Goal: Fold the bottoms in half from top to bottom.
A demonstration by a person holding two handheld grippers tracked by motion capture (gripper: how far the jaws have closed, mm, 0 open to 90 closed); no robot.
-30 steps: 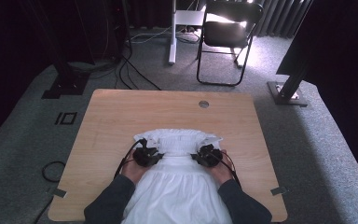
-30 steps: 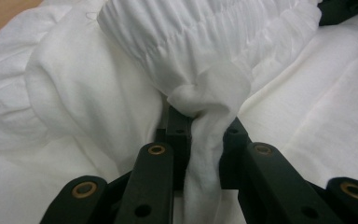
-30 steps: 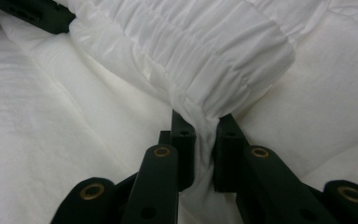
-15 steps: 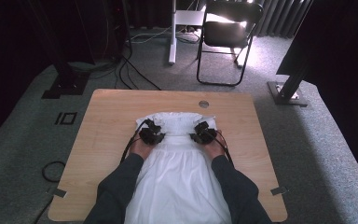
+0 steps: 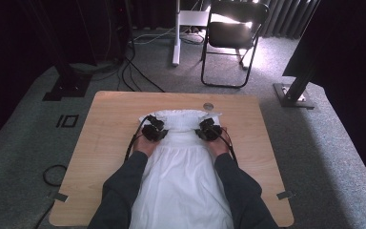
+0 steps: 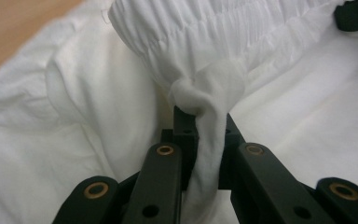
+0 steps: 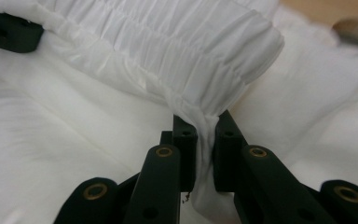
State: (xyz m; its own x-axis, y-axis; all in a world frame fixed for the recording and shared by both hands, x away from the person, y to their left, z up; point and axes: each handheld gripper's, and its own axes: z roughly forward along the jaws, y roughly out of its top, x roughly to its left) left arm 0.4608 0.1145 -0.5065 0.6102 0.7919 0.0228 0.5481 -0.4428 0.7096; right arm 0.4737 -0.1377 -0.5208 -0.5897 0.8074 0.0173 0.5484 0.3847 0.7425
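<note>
I have a white garment lying flat on the wooden table, running from the near edge at 6 o'clock up toward the centre, with its gathered elastic band at the 12 o'clock end. My left gripper pinches the band near its 9 o'clock corner; in the left gripper view the jaws are closed tight on a bunched twist of the cloth, and they have just been closing a little more on it. My right gripper pinches the band near its 3 o'clock corner, and the right gripper view shows the pleated edge squeezed between nearly closed jaws. I judge the step to be laying out or folding the garment by its band end. The next move, I think, calls for both hands to travel together at the same height, so the band stays straight and no corner slips. A small round thing lies on the table just beyond the band at 1 o'clock; I should keep the cloth off it.
</note>
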